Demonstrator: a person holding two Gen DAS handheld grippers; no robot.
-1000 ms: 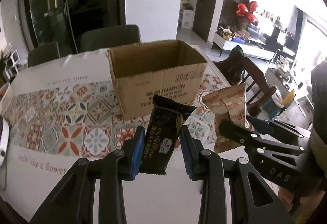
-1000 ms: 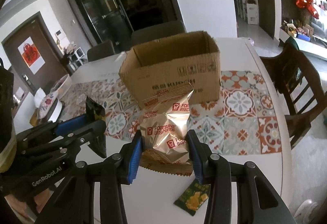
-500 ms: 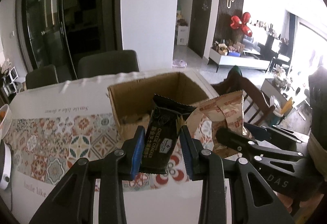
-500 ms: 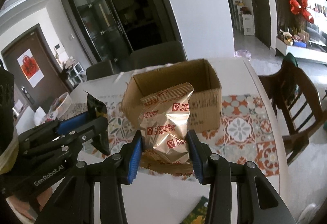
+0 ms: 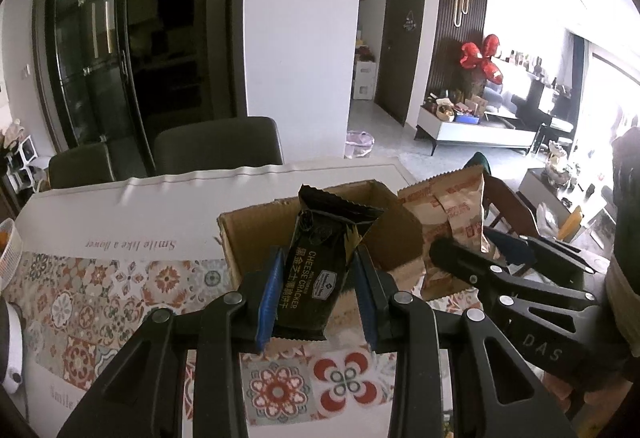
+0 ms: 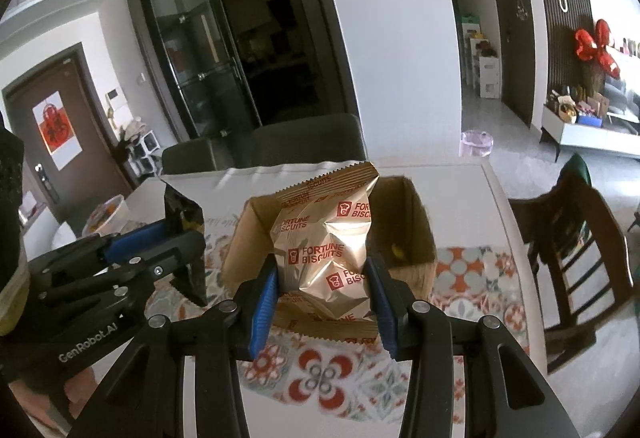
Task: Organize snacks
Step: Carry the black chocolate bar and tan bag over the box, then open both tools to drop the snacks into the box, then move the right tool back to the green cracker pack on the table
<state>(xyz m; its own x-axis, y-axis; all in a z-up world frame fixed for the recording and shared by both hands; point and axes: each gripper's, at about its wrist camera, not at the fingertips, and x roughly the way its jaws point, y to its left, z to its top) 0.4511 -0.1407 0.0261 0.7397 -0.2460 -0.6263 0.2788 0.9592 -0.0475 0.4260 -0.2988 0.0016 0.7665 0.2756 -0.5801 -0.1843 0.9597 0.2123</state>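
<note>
A tile-patterned tablecloth (image 5: pixel 100 302) carries an open cardboard box (image 6: pixel 416 238). Left gripper (image 5: pixel 318 302) pinches a black cheese cracker packet (image 5: pixel 320 278); right gripper (image 6: pixel 324 302) pinches a gold Fortune Biscuits bag (image 6: pixel 324 242).

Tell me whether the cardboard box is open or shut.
Open. The cardboard box has no flaps over its top, and its brown inner walls show behind the gold biscuit packet.

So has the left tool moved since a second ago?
Yes. The left tool, shut on the cracker pack, has gone up and toward the box, whose opening now shows.
</note>
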